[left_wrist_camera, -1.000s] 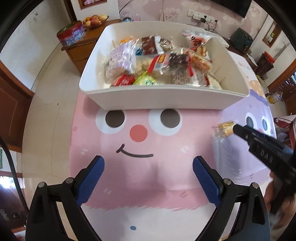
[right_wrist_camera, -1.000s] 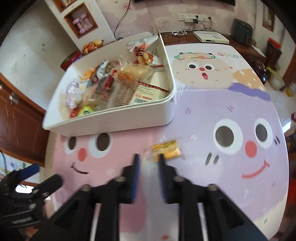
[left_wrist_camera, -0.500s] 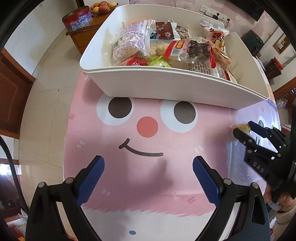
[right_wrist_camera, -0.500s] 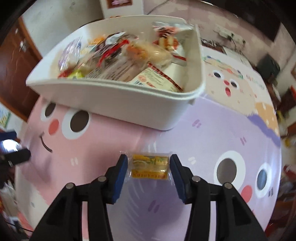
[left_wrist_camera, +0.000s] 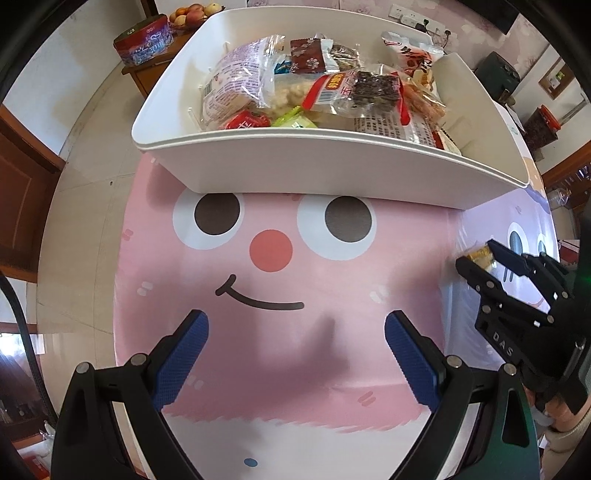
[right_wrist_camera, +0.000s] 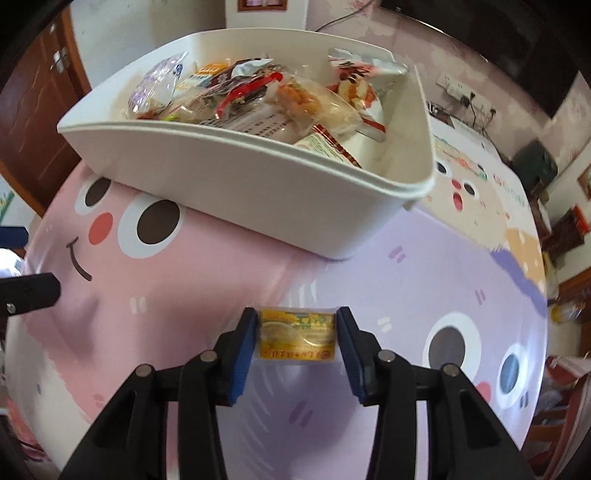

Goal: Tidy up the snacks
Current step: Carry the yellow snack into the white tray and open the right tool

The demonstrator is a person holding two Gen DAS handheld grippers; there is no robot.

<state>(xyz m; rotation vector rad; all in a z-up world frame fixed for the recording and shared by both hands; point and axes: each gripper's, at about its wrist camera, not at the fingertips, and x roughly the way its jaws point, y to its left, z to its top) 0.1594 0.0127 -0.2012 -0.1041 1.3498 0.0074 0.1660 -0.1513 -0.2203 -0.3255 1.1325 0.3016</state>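
The desk [left_wrist_camera: 295,369] is covered by a cloth printed with cartoon faces: a pink smiling one toward the left and a lilac one [right_wrist_camera: 443,295] toward the right. Around it, pale floor tiles, brown wooden doors and a low wooden cabinet [left_wrist_camera: 147,77] are seen; on the cabinet a round red tin [left_wrist_camera: 144,44] and a bowl of fruit [left_wrist_camera: 192,14] are set. A wall socket with plugged cables [right_wrist_camera: 458,92] is visible behind the desk. At the far side of the desk a white plastic bin [left_wrist_camera: 314,166] is placed, and it is filled with bagged snacks: a clear purple-printed bag [left_wrist_camera: 240,81], a dark red packet [left_wrist_camera: 306,59], a red-labelled bag of dark pieces [left_wrist_camera: 362,92], a small red packet [left_wrist_camera: 247,120] and a green one [left_wrist_camera: 293,122] against the near wall. In front of the bin, on the lilac part of the cloth, a small yellow snack packet [right_wrist_camera: 297,336] is gripped between the blue pads of the right gripper [right_wrist_camera: 297,336], whose jaws have just been closing and are pressed against its two ends. The left gripper [left_wrist_camera: 295,354] is held wide apart above the pink face, with nothing between its pads.
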